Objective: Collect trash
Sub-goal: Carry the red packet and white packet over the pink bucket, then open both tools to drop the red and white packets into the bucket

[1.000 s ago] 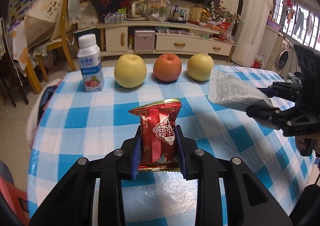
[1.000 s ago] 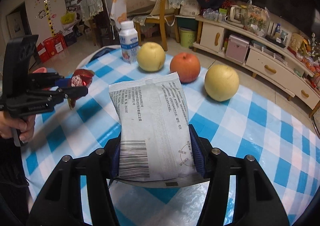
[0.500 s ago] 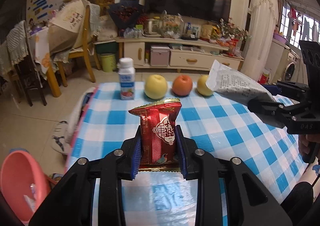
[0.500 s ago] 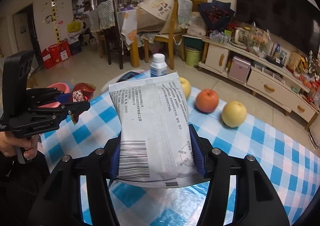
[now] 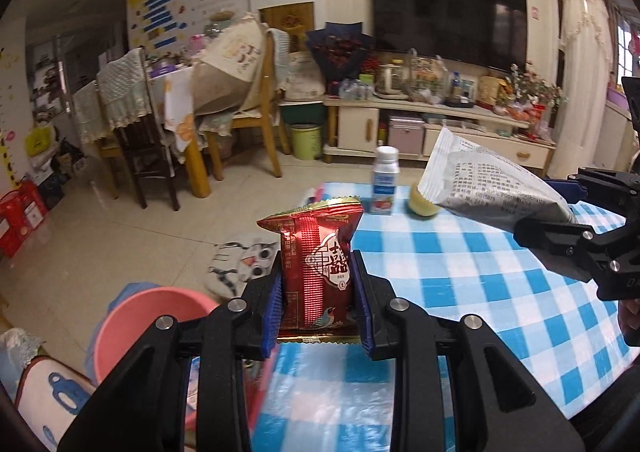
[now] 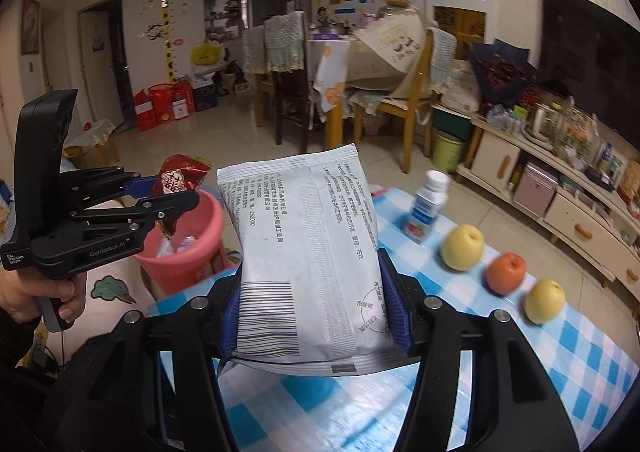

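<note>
My left gripper [image 5: 318, 292] is shut on a red foil snack wrapper [image 5: 318, 252] and holds it upright over the table's left edge. It also shows in the right wrist view [image 6: 160, 195], above a pink bin [image 6: 188, 248]. The pink bin [image 5: 148, 312] stands on the floor at the lower left in the left wrist view. My right gripper [image 6: 312, 308] is shut on a silver-white snack bag [image 6: 304, 248] held above the table. That bag [image 5: 492, 187] and the right gripper show at the right of the left wrist view.
A blue-and-white checked table [image 6: 500, 372] carries a small milk bottle [image 6: 426, 207], two yellow apples [image 6: 462, 248] and a red apple [image 6: 506, 272]. A cat-face slipper [image 5: 240, 268] lies on the floor. Chairs and a TV cabinet stand beyond.
Both grippers have swung left with their wrappers, away from the fruit. The pink bin has come into view below the left gripper.
</note>
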Demonstrator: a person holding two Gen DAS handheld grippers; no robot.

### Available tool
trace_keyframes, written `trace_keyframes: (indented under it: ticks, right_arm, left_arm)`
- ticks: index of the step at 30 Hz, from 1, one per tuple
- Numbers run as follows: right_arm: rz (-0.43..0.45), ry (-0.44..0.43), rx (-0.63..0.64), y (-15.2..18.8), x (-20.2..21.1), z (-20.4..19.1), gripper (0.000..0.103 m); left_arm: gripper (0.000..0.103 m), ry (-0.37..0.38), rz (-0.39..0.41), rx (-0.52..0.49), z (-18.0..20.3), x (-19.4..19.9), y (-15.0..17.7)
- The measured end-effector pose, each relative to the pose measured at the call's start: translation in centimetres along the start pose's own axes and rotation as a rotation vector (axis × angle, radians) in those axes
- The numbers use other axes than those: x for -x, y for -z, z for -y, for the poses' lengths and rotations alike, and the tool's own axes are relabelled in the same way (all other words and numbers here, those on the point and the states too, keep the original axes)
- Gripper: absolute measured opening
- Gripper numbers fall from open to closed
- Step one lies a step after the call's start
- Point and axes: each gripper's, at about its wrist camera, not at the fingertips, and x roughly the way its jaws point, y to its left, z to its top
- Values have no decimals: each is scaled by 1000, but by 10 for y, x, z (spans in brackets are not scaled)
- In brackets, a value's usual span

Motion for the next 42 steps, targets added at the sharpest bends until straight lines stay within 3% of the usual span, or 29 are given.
trace_keyframes:
  ticks: [14, 23, 32, 40, 42]
  right_arm:
    - [-20, -128, 97, -72, -96, -102, 59]
    - [-11, -184, 93, -101, -144, -147, 59]
    - [-62, -245, 48, -111, -205, -180, 61]
    - [-162, -250, -11, -91, -262, -190, 67]
    - [-191, -259, -39, -84, -274, -186, 68]
  left_arm:
    - [32, -164, -17, 144, -127, 14, 20]
    - [32, -231, -33, 222, -200, 0, 30]
    - [32, -237, -94, 256, -239, -31, 54]
    - [33, -218, -218, 264, -242, -81, 93]
    - [41, -214, -233, 275, -244, -89, 99]
